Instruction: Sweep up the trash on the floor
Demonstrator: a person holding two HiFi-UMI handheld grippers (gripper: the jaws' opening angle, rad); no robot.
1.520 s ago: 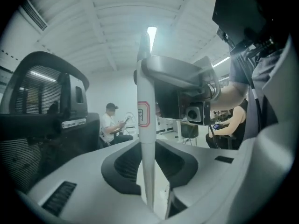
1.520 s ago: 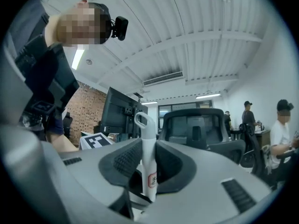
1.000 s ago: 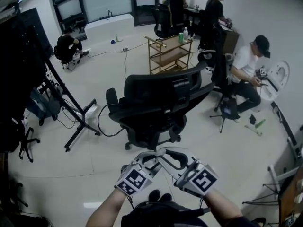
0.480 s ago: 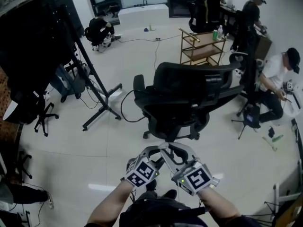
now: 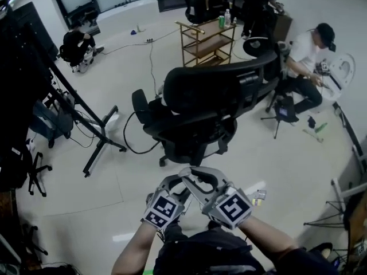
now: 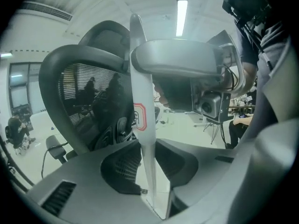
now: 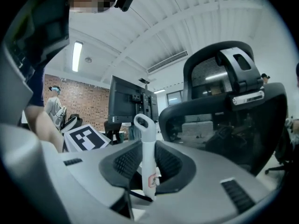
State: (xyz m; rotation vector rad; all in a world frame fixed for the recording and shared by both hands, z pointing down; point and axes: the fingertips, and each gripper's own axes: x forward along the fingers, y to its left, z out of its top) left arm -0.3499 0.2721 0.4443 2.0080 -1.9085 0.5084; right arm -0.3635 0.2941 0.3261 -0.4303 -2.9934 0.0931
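**A:** How are the arms set?

**B:** The left forearm [image 5: 135, 248] and right forearm [image 5: 265, 238] come up from the head view's bottom edge. The left tool [image 6: 148, 162] and right tool [image 7: 147, 164] sit side by side, tips meeting, marker cubes up.

**A:** Holding anything?

**B:** The left tool clamps a white stick [image 6: 140, 78], long axis upright, slightly tilted. The right tool clamps a white handle [image 7: 147, 143], upright, loop end up. I cannot tell if they are one piece.

**A:** Any trash?

**B:** A small scrap [image 5: 259, 197] lies on the floor [image 5: 275, 159], just right of the right tool.

**A:** What's in the way?

**B:** A black chair [image 5: 212, 96] just ahead, with a wooden cart [image 5: 207, 46] beyond it.
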